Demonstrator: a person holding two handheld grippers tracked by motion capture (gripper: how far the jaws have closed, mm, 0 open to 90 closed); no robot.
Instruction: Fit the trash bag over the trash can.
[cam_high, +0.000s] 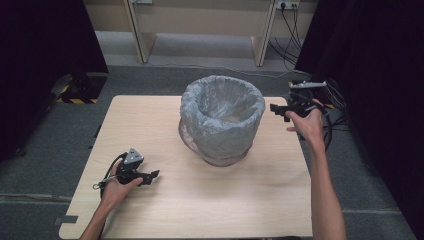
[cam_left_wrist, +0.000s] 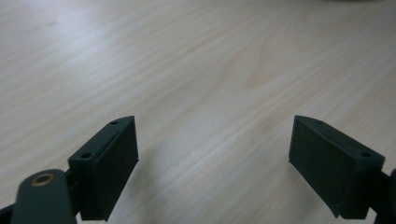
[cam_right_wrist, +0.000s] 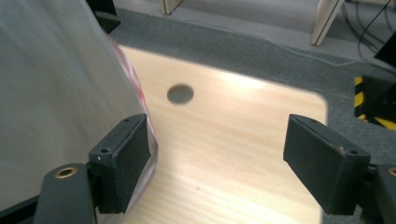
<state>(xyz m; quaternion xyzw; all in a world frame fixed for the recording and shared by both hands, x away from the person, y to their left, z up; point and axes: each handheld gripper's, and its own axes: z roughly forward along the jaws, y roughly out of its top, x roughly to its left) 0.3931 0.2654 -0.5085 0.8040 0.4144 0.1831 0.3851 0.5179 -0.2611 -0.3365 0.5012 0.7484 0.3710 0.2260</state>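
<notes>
Lab or test room, black curtains (cam_high: 40, 60), grey carpet (cam_high: 45, 145), hazard-striped base (cam_high: 77, 100), wall socket (cam_high: 286, 5), cables (cam_high: 287, 35)

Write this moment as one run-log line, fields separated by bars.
left tool: open, low over table | right tool: open, beside bin liner, gripping nothing | lined waste bin: upright mid-table

Soft overhead light, blurred close-ups

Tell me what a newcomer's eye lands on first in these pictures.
The bin, lined with a grey plastic bag, stands mid-table and dominates the high view. The right gripper hangs open just beside its right side, while the left gripper sits open low over the bare wooden table near the front left.
</notes>
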